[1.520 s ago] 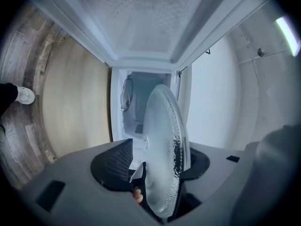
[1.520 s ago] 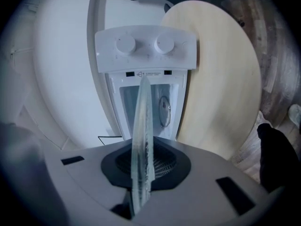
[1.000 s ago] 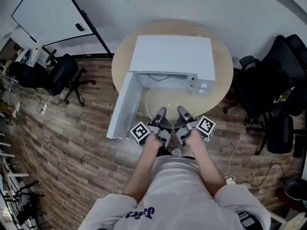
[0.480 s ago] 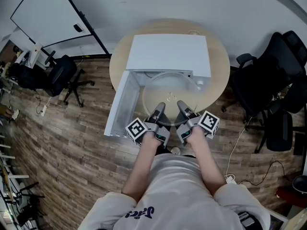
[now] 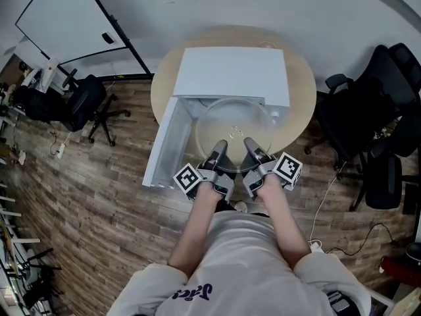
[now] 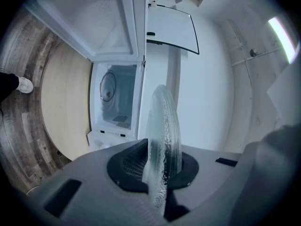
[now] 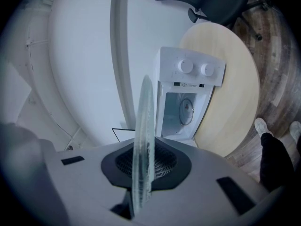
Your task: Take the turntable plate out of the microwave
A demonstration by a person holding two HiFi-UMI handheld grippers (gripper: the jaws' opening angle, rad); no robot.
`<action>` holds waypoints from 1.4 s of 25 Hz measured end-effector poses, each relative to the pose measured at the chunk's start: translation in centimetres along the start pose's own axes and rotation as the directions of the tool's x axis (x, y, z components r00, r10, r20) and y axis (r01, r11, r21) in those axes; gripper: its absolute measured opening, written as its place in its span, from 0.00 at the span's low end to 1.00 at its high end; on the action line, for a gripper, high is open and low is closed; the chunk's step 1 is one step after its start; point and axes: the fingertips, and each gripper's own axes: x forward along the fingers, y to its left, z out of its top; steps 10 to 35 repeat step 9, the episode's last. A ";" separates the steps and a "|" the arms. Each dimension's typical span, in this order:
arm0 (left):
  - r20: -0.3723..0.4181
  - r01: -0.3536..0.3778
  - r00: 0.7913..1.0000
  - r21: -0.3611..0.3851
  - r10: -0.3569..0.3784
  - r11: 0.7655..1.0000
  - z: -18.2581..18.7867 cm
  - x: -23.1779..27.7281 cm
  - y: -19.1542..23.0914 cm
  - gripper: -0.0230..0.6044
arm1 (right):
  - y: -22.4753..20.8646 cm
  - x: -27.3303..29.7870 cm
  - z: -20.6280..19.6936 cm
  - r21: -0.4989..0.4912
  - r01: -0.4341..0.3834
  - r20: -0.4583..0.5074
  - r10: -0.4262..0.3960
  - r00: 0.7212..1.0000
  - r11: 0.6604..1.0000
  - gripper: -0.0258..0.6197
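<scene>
The clear glass turntable plate hangs level in front of the white microwave, outside its open cavity. My left gripper is shut on the plate's near left rim, and my right gripper is shut on its near right rim. In the left gripper view the plate stands edge-on between the dark pads of the left gripper. The right gripper view shows the same edge of the plate clamped in the right gripper. The microwave door hangs open at the left.
The microwave stands on a round wooden table. A round ring shows inside the cavity. Black office chairs crowd the right side, and another chair stands at the left. A whiteboard leans at the back left.
Both grippers have lifted the plate upward, so it looks larger and covers the cavity's mouth. The grip on it has stayed the same.
</scene>
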 end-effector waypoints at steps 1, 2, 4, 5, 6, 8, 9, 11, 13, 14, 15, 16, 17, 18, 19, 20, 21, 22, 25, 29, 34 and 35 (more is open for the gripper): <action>0.002 0.004 1.000 -0.003 -0.004 1.000 0.0 0.0 0.0 0.10 | -0.1 0.0 0.0 0.000 -0.001 -0.001 0.001 1.000 1.000 0.09; 0.003 0.005 1.000 -0.005 -0.005 1.000 0.1 0.1 0.0 0.10 | -0.1 0.1 0.1 0.000 -0.001 -0.002 0.001 1.000 1.000 0.09; 0.007 0.000 1.000 -0.008 0.000 1.000 0.1 0.1 0.2 0.10 | -0.3 0.2 0.1 0.006 0.000 -0.006 0.000 1.000 1.000 0.09; 0.009 -0.004 1.000 -0.009 0.004 1.000 0.1 0.1 0.4 0.10 | -0.5 0.2 0.1 0.010 0.003 -0.007 -0.003 1.000 1.000 0.09; 0.011 -0.009 1.000 -0.010 0.009 1.000 0.0 0.1 0.6 0.10 | -0.6 0.2 0.1 0.014 0.007 -0.008 -0.007 1.000 1.000 0.09; 0.014 -0.017 1.000 -0.012 0.017 1.000 0.1 0.1 1.0 0.10 | -1.1 0.2 0.2 0.019 0.017 -0.010 -0.017 1.000 1.000 0.09; 0.015 -0.022 1.000 -0.013 0.022 1.000 0.1 0.2 1.2 0.10 | -1.3 0.2 0.3 0.021 0.022 -0.010 -0.022 1.000 1.000 0.09; 0.015 -0.022 1.000 -0.013 0.022 1.000 0.1 0.2 1.2 0.10 | -1.3 0.2 0.3 0.021 0.022 -0.010 -0.022 1.000 1.000 0.09; 0.015 -0.022 1.000 -0.013 0.022 1.000 0.1 0.2 1.2 0.10 | -1.3 0.2 0.3 0.021 0.022 -0.010 -0.022 1.000 1.000 0.09; 0.015 -0.022 1.000 -0.013 0.022 1.000 0.1 0.2 1.2 0.10 | -1.3 0.2 0.3 0.021 0.022 -0.010 -0.022 1.000 1.000 0.09; 0.015 -0.022 1.000 -0.013 0.022 1.000 0.1 0.2 1.2 0.10 | -1.3 0.2 0.3 0.021 0.022 -0.010 -0.022 1.000 1.000 0.09; 0.015 -0.022 1.000 -0.013 0.022 1.000 0.1 0.2 1.2 0.10 | -1.3 0.2 0.3 0.021 0.022 -0.010 -0.022 1.000 1.000 0.09; 0.015 -0.022 1.000 -0.013 0.022 1.000 0.1 0.2 1.2 0.10 | -1.3 0.2 0.3 0.021 0.022 -0.010 -0.022 1.000 1.000 0.09; 0.015 -0.022 1.000 -0.013 0.022 1.000 0.1 0.2 1.2 0.10 | -1.3 0.2 0.3 0.021 0.022 -0.010 -0.022 1.000 1.000 0.09; 0.015 -0.022 1.000 -0.013 0.022 1.000 0.1 0.2 1.2 0.10 | -1.3 0.2 0.3 0.021 0.022 -0.010 -0.022 1.000 1.000 0.09; 0.015 -0.022 1.000 -0.013 0.022 1.000 0.1 0.2 1.2 0.10 | -1.3 0.2 0.3 0.021 0.022 -0.010 -0.022 1.000 1.000 0.09; 0.015 -0.022 1.000 -0.013 0.022 1.000 0.1 0.2 1.2 0.10 | -1.3 0.2 0.3 0.021 0.022 -0.010 -0.022 1.000 1.000 0.09; 0.015 -0.022 1.000 -0.013 0.022 1.000 0.1 0.2 1.2 0.10 | -1.3 0.2 0.3 0.021 0.022 -0.010 -0.022 1.000 1.000 0.09; 0.015 -0.022 1.000 -0.013 0.022 1.000 0.1 0.2 1.2 0.10 | -1.3 0.2 0.3 0.021 0.022 -0.010 -0.022 1.000 1.000 0.09; 0.015 -0.022 1.000 -0.013 0.022 1.000 0.1 0.2 1.2 0.10 | -1.3 0.2 0.3 0.021 0.022 -0.010 -0.022 1.000 1.000 0.09; 0.015 -0.022 1.000 -0.013 0.022 1.000 0.1 0.2 1.2 0.10 | -1.3 0.2 0.3 0.021 0.022 -0.010 -0.022 1.000 1.000 0.09; 0.015 -0.022 1.000 -0.013 0.022 1.000 0.1 0.2 1.2 0.10 | -1.3 0.2 0.3 0.021 0.022 -0.010 -0.022 1.000 1.000 0.09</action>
